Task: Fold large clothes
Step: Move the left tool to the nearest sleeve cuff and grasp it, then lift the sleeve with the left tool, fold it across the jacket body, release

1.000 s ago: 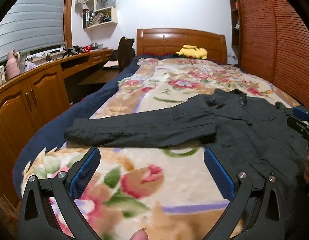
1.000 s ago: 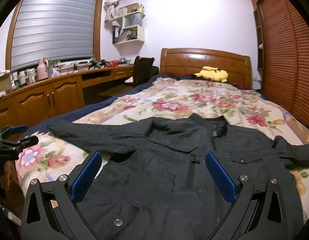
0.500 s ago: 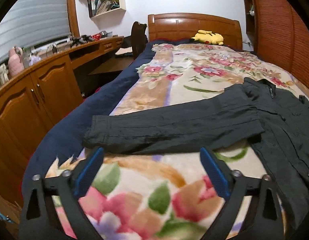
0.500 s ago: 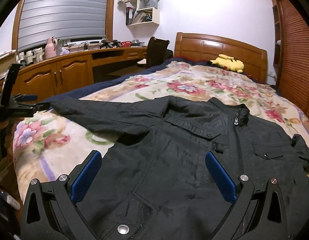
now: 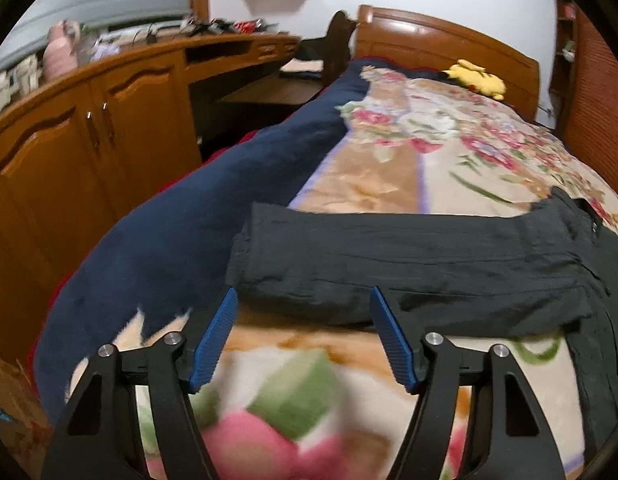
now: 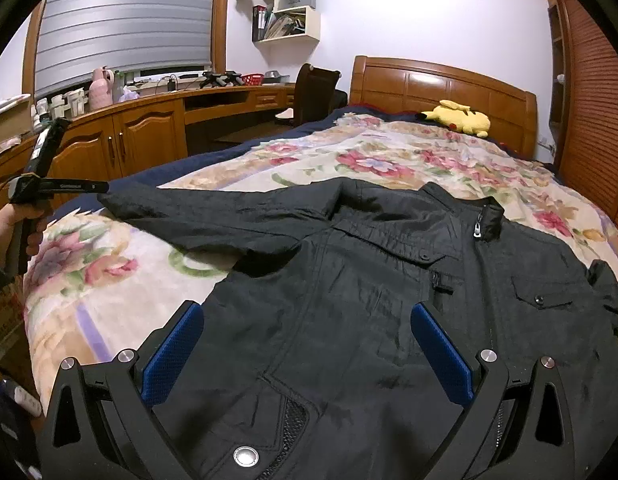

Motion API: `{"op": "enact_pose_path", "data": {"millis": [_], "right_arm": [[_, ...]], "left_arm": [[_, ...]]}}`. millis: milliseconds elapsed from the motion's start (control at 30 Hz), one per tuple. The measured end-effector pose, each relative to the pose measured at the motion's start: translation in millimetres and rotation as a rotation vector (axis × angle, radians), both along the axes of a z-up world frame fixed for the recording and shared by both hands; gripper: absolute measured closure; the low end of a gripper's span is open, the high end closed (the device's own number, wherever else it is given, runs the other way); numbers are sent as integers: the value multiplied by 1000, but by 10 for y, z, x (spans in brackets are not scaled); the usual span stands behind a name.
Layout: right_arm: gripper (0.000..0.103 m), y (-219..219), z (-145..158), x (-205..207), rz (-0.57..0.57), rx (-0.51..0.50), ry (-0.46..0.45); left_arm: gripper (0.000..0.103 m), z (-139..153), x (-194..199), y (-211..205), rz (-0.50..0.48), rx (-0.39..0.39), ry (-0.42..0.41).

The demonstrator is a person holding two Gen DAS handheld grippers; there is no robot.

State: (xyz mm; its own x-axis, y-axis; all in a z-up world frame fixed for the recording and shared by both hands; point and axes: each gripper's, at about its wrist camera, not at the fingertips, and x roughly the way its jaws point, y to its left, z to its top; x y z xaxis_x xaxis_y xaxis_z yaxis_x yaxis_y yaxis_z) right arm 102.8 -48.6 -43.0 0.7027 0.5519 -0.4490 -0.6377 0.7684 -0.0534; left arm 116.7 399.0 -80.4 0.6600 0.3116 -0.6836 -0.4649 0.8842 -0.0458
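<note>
A black jacket (image 6: 389, 280) lies spread face up on the floral blanket (image 6: 109, 292), collar toward the headboard. Its left sleeve (image 5: 389, 256) stretches out sideways toward the bed's left edge. My left gripper (image 5: 303, 300) is open, its blue pads just short of the sleeve's cuff end, holding nothing. It also shows in the right wrist view (image 6: 69, 187), level with the cuff. My right gripper (image 6: 307, 316) is open above the jacket's lower front, empty.
A wooden cabinet and desk (image 5: 89, 120) run along the bed's left side, with a chair (image 6: 315, 92) near the headboard (image 6: 441, 84). A yellow plush toy (image 6: 461, 118) lies by the pillows. A slatted wardrobe (image 6: 593, 92) stands on the right.
My left gripper has moved left and forward, closing in on the sleeve cuff, and its jaws have narrowed somewhat. My right gripper has come lower and closer over the jacket's front.
</note>
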Motion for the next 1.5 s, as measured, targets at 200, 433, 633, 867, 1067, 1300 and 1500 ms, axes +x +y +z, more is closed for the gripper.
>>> {"op": "enact_pose_path", "data": {"millis": [200,433,633,867,1067,1300,1500], "right_arm": [[0,19,-31,31,1,-4,25],[0,15,-43,34,-2,-4,33],[0,-9,-43,54,0,4,42],[0,-79,23,14,-1,23,41],[3,-365,207,-85,-30,60,-16],[6,-870,307,-98,-107,95,-27],[7,-1248,264,-111,-183,88,-18]], "left_arm": [[34,-185,112,233,52,-59,42],[34,-264,230,423,95,-155,52],[56,-327,314,329,64,-143,88],[89,64,398,-91,-23,-22,67],[89,617,473,-768,-137,68,-5],[90,1096,648,-1679,-296,93,-98],[90,1331,709,-2571,-463,96,-150]]}}
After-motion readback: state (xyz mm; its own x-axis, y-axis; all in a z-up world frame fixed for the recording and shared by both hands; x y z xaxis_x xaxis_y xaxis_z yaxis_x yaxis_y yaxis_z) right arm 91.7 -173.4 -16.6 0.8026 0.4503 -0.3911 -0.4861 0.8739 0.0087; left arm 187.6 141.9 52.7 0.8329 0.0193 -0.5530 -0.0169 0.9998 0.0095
